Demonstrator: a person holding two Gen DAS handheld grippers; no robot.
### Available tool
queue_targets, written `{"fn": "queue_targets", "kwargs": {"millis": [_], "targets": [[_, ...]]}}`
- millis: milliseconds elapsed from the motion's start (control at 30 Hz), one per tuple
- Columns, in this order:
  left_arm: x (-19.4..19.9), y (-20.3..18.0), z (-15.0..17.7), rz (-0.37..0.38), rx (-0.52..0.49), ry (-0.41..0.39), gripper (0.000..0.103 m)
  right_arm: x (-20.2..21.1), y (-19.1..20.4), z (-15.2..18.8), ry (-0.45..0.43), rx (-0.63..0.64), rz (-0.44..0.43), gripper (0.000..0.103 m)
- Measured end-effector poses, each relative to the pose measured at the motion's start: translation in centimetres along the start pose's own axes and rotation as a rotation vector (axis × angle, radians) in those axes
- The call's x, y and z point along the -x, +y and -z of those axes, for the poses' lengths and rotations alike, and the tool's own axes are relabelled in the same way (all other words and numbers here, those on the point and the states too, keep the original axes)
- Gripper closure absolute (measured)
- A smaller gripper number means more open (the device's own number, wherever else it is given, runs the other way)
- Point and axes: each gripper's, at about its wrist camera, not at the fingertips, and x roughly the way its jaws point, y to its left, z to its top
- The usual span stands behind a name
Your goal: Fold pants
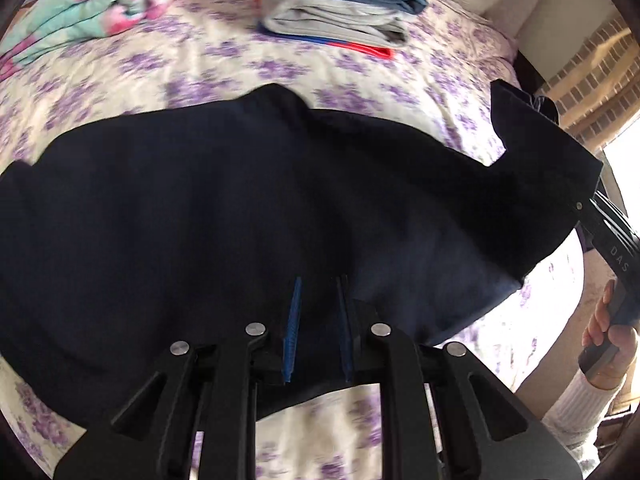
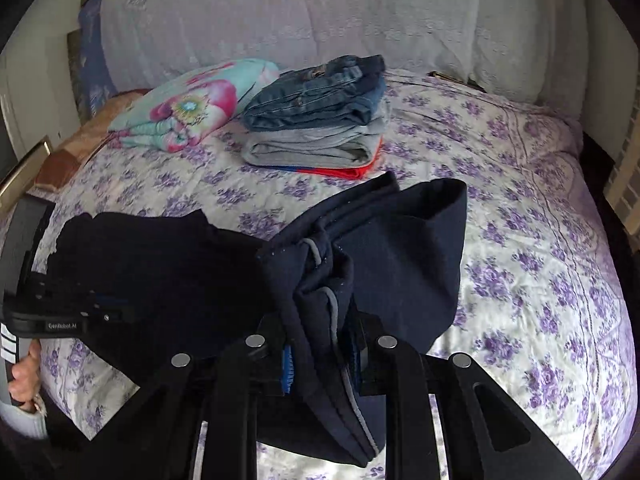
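Dark navy pants [image 1: 248,208] hang stretched between my two grippers above the bed. My left gripper [image 1: 318,292] has its blue-padded fingers close together over the pants' near edge; the cloth looks pinched between them. My right gripper [image 2: 320,336] is shut on the bunched waistband [image 2: 320,300] with its grey drawstring. In the left wrist view the right gripper [image 1: 576,204] holds the pants' right end. In the right wrist view the left gripper [image 2: 100,304] holds the far left end.
The bed has a purple-flowered sheet [image 2: 520,220]. A stack of folded jeans and grey clothes [image 2: 316,120] sits at the back middle, beside a folded floral blanket [image 2: 192,104]. White pillows [image 2: 320,20] line the headboard. A brick wall [image 1: 592,72] is at the right.
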Motion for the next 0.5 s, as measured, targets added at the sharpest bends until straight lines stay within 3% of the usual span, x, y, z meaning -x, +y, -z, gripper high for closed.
{"fn": "queue_targets", "kwargs": {"millis": [67, 133, 200, 300, 433, 500], "targets": [[0.4, 2.7, 0.5, -0.019, 0.048, -0.012, 0.088, -2.0, 3.2, 0.5, 0.049, 0.071, -0.031, 0.082], [0.0, 4.7, 0.5, -0.012, 0.086, -0.010, 0.088, -5.2, 6.2, 2.0, 0.154, 0.137, -0.074, 0.082], [-1.3, 5.6, 0.3, -0.006, 0.101, 0.016, 0.088, -7.9, 8.6, 4.2, 0.218, 0.215, -0.027, 0.077], [-1.9, 5.5, 0.3, -0.016, 0.086, 0.015, 0.088, -7.0, 10.2, 5.0, 0.179, 0.295, 0.014, 0.069], [-2.1, 5.8, 0.1, 0.012, 0.100, 0.022, 0.088, -5.7, 9.3, 4.4, 0.214, 0.236, -0.067, 0.062], [-2.3, 6.2, 0.3, 0.035, 0.104, 0.020, 0.088, -4.7, 9.4, 4.2, 0.238, 0.219, -0.137, 0.050]]}}
